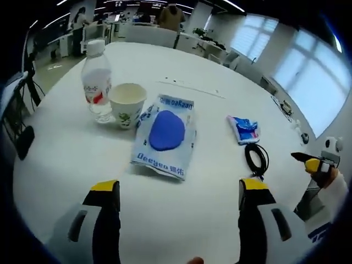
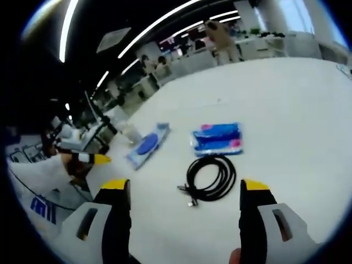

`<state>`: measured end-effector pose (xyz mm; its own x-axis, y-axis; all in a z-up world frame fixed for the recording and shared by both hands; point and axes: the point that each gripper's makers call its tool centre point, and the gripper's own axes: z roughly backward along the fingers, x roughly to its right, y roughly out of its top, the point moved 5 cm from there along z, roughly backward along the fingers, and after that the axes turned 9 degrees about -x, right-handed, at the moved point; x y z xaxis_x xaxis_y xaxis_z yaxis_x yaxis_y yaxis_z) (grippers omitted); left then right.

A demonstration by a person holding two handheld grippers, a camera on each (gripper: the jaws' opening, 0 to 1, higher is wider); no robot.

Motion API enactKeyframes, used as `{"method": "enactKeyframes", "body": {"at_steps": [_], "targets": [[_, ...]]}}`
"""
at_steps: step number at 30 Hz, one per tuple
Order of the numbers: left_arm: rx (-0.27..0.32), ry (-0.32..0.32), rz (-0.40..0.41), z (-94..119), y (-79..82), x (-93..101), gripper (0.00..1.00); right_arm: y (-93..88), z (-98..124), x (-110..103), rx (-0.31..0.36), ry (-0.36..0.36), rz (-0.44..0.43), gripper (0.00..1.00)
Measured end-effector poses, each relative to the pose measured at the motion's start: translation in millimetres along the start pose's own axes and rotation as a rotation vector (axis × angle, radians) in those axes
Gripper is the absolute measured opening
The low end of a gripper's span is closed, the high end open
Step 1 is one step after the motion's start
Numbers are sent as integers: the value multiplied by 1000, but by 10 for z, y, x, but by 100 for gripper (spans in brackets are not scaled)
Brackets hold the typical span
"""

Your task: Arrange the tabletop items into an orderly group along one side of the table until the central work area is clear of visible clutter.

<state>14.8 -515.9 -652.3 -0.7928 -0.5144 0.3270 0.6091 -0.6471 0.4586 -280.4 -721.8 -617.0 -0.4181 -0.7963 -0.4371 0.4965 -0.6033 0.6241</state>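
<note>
On the white table (image 1: 220, 181) a water bottle (image 1: 96, 82) stands beside a paper cup (image 1: 127, 104). A white Deeyeo packet with a blue blob on it (image 1: 165, 133) lies in front of them. A small blue packet (image 1: 243, 129) and a coiled black cable (image 1: 256, 158) lie to the right. My left gripper (image 1: 180, 192) is open above the near table, short of the packet. My right gripper (image 2: 184, 193) is open just short of the black cable (image 2: 210, 177), with the blue packet (image 2: 217, 138) and the Deeyeo packet (image 2: 147, 144) beyond. The right gripper's yellow tip (image 1: 312, 164) enters at the right edge.
Pale strips (image 1: 192, 87) lie far back on the table. Office desks, chairs (image 1: 154, 36) and people stand behind it, with windows (image 1: 308, 71) on the right. A black stand (image 1: 22, 118) rises off the table's left edge.
</note>
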Motion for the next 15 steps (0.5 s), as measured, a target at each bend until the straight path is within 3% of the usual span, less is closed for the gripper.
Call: {"method": "enactKeyframes", "body": {"at_steps": [9,15], "targets": [[18,-18,94,3,-102,-161,86,-126,187,20,42,-23,-47,79],[75,-102,189,-32,-80,-155,79,-240,245,100,71,-42,-110,77]]}}
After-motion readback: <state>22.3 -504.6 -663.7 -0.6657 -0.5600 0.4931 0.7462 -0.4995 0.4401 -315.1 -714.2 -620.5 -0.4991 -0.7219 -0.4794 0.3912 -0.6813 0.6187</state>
